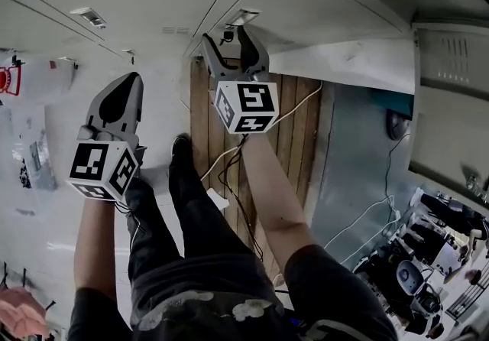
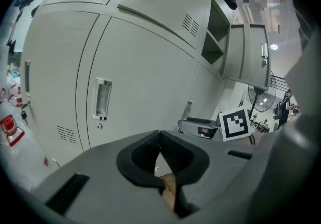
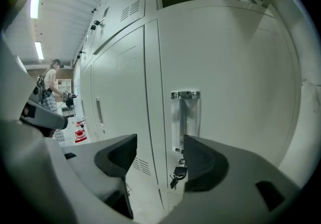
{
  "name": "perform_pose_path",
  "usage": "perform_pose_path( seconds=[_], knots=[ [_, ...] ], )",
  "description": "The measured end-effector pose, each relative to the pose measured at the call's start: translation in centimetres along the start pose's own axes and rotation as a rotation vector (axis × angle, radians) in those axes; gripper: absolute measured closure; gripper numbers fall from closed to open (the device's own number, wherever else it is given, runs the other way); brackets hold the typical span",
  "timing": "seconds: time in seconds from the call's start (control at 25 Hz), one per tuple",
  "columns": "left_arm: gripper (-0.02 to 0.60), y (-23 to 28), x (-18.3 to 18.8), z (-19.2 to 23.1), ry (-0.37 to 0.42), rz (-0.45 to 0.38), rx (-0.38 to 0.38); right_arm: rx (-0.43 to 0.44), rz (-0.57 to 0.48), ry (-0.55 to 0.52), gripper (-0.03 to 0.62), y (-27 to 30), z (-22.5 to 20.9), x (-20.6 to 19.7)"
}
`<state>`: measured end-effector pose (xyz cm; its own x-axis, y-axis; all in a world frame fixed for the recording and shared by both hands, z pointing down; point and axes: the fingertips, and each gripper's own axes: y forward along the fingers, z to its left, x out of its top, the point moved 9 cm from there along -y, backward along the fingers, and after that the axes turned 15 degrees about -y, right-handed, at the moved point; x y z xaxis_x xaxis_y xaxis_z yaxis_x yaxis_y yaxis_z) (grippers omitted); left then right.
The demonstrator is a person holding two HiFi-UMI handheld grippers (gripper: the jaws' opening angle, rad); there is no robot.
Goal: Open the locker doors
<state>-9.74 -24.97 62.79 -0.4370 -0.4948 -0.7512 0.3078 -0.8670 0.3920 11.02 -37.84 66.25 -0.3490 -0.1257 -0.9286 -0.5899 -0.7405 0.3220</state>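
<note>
Pale grey metal locker door (image 3: 235, 67) stands shut just beyond the right gripper (image 3: 159, 160), whose parted, empty jaws should catch its recessed chrome handle (image 3: 184, 117) squarely, seemingly untouched yet; the left gripper (image 2: 160, 155) hangs clenched on nothing.

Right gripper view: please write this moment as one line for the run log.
right claw: open, facing recessed handle of closed locker door | key: hangs just under handle | left claw: shut, empty
</note>
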Motion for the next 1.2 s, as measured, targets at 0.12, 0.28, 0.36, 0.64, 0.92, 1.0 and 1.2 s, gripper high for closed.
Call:
perform_pose_path(
  seconds=[0.12, 0.28, 0.36, 0.64, 0.92, 1.0, 1.2],
  knots=[
    [0.572, 0.5, -0.9, 0.1, -0.036, 0.012, 0.009, 0.011, -0.008, -0.009, 0.293, 1.1, -0.6, -0.1],
    [0.572, 1.1, -1.4, -0.2, -0.054, 0.024, 0.007, 0.012, -0.017, -0.027, 0.293, 2.2, -0.8, 0.1],
    [0.572, 1.3, -1.5, -0.4, -0.05, 0.036, 0.0, -0.019, -0.019, -0.004, 0.295, 2.4, -0.5, 0.2],
    [0.572, 1.3, -1.3, -0.6, -0.046, 0.061, -0.015, -0.072, -0.081, 0.185, 0.293, 2.4, -0.1, 0.3],
    [0.572, 0.4, -1.6, -0.1, -0.027, 0.095, -0.027, -0.106, -0.049, 0.166, 0.293, 1.1, 1.1, 0.3],
    [0.572, 0.2, -2.0, -0.4, -0.019, 0.108, -0.038, -0.133, -0.038, 0.176, 0.295, 0.3, 1.3, 0.1],
    [0.572, -0.8, -2.2, -1.3, 0.002, 0.122, -0.07, -0.235, -0.004, 0.244, 0.345, -1.8, 1.9, -0.4]
  ],
)
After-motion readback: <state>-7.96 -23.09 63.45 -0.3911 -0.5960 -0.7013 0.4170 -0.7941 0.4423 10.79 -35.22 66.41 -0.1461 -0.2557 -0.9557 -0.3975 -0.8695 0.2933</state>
